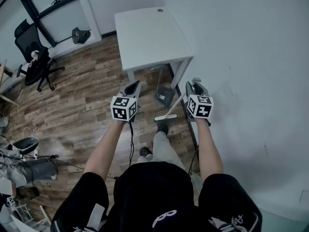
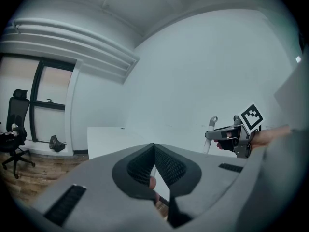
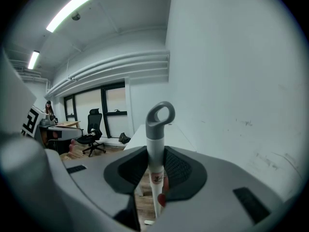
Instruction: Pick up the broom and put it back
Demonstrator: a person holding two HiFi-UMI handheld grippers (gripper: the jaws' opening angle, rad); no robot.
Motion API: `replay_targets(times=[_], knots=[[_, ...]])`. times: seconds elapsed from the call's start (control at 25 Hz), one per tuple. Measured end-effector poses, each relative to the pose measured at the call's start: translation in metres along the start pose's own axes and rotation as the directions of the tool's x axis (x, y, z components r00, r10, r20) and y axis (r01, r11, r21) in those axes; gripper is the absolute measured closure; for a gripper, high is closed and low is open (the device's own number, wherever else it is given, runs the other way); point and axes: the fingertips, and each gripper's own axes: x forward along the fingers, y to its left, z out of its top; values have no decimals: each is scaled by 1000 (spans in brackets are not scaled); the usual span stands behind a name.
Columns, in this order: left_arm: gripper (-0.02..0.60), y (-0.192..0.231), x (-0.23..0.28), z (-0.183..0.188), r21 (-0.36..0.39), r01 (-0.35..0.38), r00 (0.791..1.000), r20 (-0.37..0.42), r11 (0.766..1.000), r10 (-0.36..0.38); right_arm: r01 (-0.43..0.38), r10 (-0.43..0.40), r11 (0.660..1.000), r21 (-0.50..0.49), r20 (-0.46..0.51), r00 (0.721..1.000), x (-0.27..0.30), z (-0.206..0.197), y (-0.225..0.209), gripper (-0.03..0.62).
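The broom is a white pole with a grey loop at its top (image 3: 161,114). My right gripper (image 3: 155,153) is shut on the pole just below that loop. In the head view the pole (image 1: 176,105) slants down and left from the right gripper (image 1: 195,84) to a pale broom head (image 1: 165,117) above the wooden floor. A dark dustpan (image 1: 164,98) sits on the floor by the table leg. My left gripper (image 1: 134,86) hovers to the left of the broom, its jaws closed together with nothing between them. The left gripper view shows the right gripper (image 2: 228,136) with the loop (image 2: 212,123) sticking up.
A white table (image 1: 149,37) stands ahead against the white wall (image 1: 251,81) on the right. A black office chair (image 1: 34,57) is at the far left, with clutter and cables along the left edge. The person's legs and shoes (image 1: 161,128) are below the grippers.
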Motion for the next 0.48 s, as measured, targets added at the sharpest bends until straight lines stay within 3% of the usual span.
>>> replay_targets(times=[0.48], knots=[[575, -4, 29, -13, -7, 0, 999, -39, 1000, -1, 6, -6, 1000, -5, -49, 999, 23, -23, -22, 482]])
